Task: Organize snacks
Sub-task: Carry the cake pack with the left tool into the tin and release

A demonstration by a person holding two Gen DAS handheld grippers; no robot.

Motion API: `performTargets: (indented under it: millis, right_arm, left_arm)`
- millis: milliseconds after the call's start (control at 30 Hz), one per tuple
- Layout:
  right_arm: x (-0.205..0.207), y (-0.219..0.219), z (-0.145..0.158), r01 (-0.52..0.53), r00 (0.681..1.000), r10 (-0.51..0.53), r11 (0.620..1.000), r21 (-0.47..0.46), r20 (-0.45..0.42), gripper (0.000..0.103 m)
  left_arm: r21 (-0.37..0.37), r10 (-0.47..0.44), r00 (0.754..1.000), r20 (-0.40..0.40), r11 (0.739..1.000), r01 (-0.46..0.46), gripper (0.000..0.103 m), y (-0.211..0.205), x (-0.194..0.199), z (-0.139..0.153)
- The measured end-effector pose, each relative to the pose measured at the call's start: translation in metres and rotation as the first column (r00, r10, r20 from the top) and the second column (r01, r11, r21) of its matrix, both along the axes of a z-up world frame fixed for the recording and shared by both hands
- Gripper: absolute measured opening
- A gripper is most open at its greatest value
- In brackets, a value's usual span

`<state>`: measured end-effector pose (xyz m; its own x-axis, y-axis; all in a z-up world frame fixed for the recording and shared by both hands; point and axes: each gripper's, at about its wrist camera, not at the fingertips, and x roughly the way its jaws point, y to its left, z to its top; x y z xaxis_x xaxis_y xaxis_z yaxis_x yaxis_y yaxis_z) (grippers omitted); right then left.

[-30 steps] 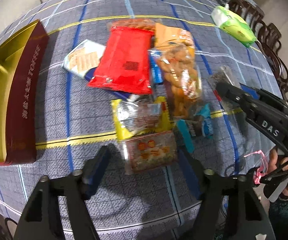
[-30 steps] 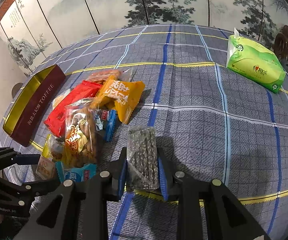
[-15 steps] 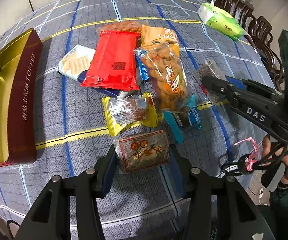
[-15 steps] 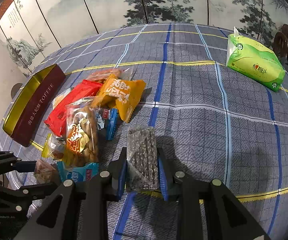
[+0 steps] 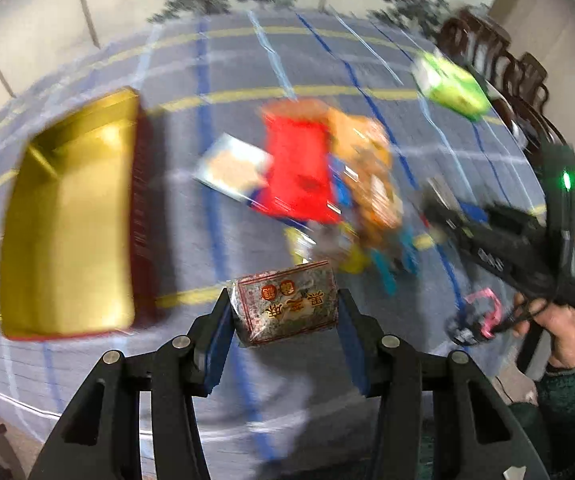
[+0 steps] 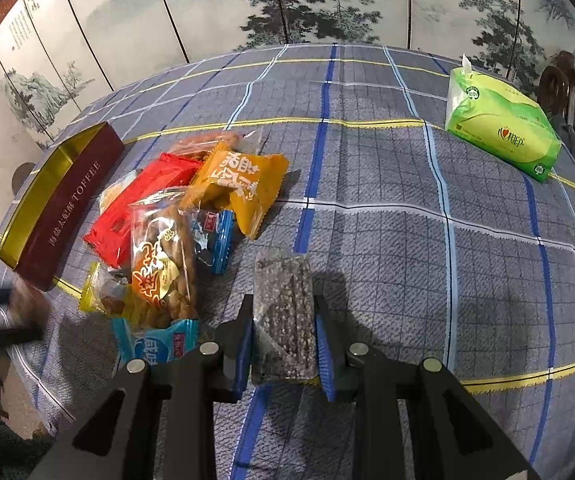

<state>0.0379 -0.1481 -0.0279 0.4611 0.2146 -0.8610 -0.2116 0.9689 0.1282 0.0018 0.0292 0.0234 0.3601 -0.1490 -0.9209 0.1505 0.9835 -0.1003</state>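
A round table under a grey cloth [image 6: 387,184] checked in blue, white and yellow fills both views; on its left stands an open toffee box [image 6: 72,196] with a maroon wall and bare gold inside, well apart from a green tissue pack [image 6: 503,136] on the far right; between them lies the snack pile, with a red packet [image 6: 127,216] nearest the box, an orange packet [image 6: 243,184] leaning over its far end, a clear bag of fried twists [image 6: 163,264] across the front, a small blue packet [image 6: 215,240] tucked beside it and a light-blue one [image 6: 159,344] at the near edge; the left gripper [image 5: 283,316] has its blue pads pressed on the sides of a small foil-wrapped snack [image 5: 287,304] with red print, held clear of the cloth in a blurred view, near the box's end; the right gripper [image 6: 283,340] is clamped on a narrow clear packet of dark seeded bar [image 6: 285,312], low over the cloth just right of the pile; a hand [image 5: 567,332] grips its handle.
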Motion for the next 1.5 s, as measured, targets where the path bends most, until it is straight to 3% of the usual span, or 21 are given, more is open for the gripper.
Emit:
performTargets:
  millis: [167,333,500,600,1000,1500]
  right_arm:
    - [0.001,0.0,0.001,0.015,1.0,-0.015,1.0,-0.005,-0.006,0.027]
    - [0.0,0.001,0.007,0.034,0.999,-0.034,0.999,-0.027,0.009,0.027]
    - [0.0,0.001,0.016,0.051,0.998,-0.05,0.998,-0.042,0.024,0.027]
    - [-0.002,0.001,0.022,0.064,0.997,-0.062,0.997,-0.052,0.039,0.027]
    - [-0.005,0.016,0.034,0.058,0.997,-0.055,0.995,-0.077,0.051,0.027]
    - [-0.008,0.057,0.056,-0.015,0.995,0.024,0.996,-0.087,0.097,0.027]
  left_arm:
    - [0.036,0.123,0.992,0.04,0.992,-0.125,0.045,0.058,0.013,0.014]
    - [0.08,0.232,0.972,0.042,0.969,-0.235,0.045,0.122,0.024,0.008]
    - [0.061,0.288,0.957,-0.023,0.956,-0.287,0.045,0.166,0.029,-0.012]
    - [0.098,0.283,0.958,-0.038,0.956,-0.278,0.045,0.178,0.031,-0.022]
    - [0.166,0.206,0.975,-0.08,0.968,-0.19,0.046,0.172,0.026,-0.046]
    - [0.136,0.194,0.979,-0.062,0.973,-0.185,0.049,0.175,0.024,-0.041]
